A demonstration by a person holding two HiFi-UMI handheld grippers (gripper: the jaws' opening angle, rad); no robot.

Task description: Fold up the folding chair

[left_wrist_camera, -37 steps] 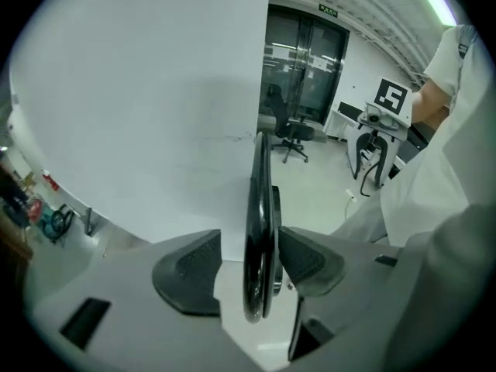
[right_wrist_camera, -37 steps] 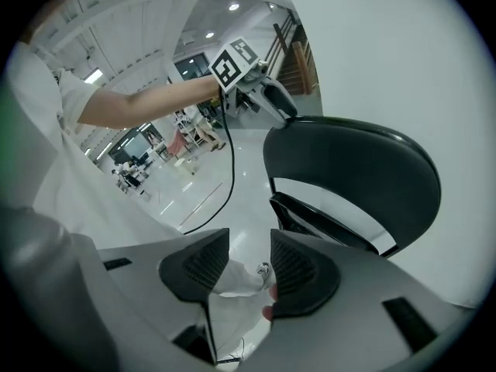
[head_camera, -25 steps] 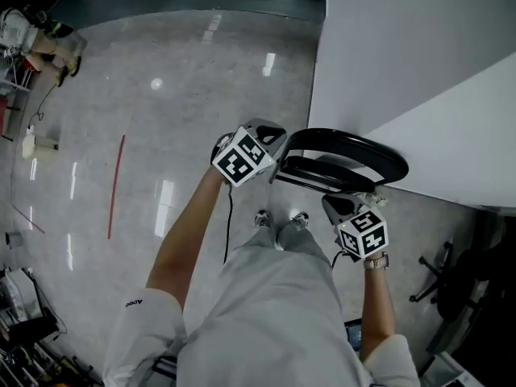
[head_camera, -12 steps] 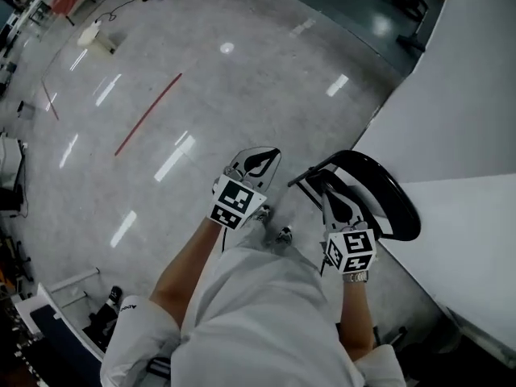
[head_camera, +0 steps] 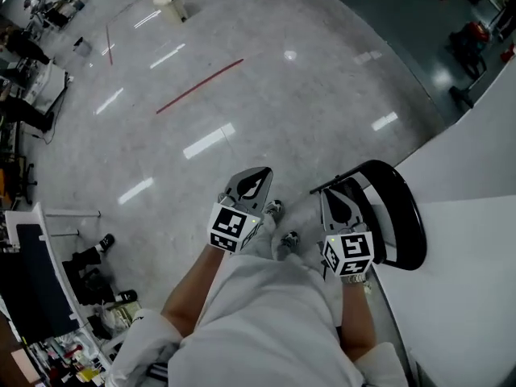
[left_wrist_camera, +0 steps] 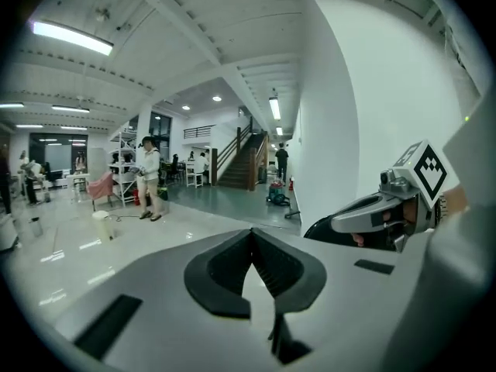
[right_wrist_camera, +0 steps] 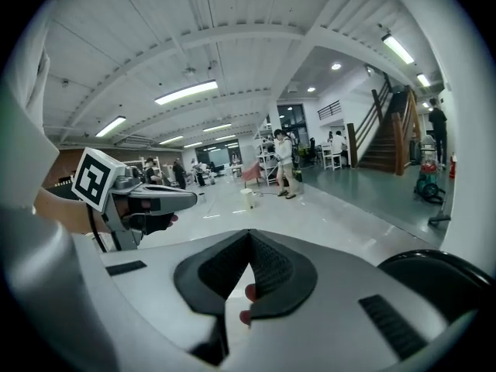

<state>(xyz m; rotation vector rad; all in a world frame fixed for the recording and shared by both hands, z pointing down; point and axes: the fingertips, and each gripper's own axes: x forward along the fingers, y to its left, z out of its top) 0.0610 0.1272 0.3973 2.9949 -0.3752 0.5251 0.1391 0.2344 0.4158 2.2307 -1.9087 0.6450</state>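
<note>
The black folding chair [head_camera: 401,210] stands folded flat against the white wall [head_camera: 468,248], to my right. My right gripper [head_camera: 339,192] hovers just left of the chair's top edge, shut with nothing between its jaws. In the right gripper view [right_wrist_camera: 249,235] the chair [right_wrist_camera: 444,276] shows at the lower right, apart from the jaws. My left gripper [head_camera: 256,176] is held out over the floor, further left and away from the chair, also shut and empty [left_wrist_camera: 251,235]. In the left gripper view, the chair [left_wrist_camera: 335,228] shows as a dark edge behind the right gripper [left_wrist_camera: 385,211].
The polished floor [head_camera: 242,111] stretches ahead with a red tape line [head_camera: 199,86] and a small white box [head_camera: 171,0]. Racks and gear crowd the left edge [head_camera: 32,297]. A person [left_wrist_camera: 148,177] stands far off near tables, with a staircase [left_wrist_camera: 241,161] behind.
Both grippers have come off the chair and lifted. The left one swung well to the left. My head has turned, so the chair now sits at the right against the wall.
</note>
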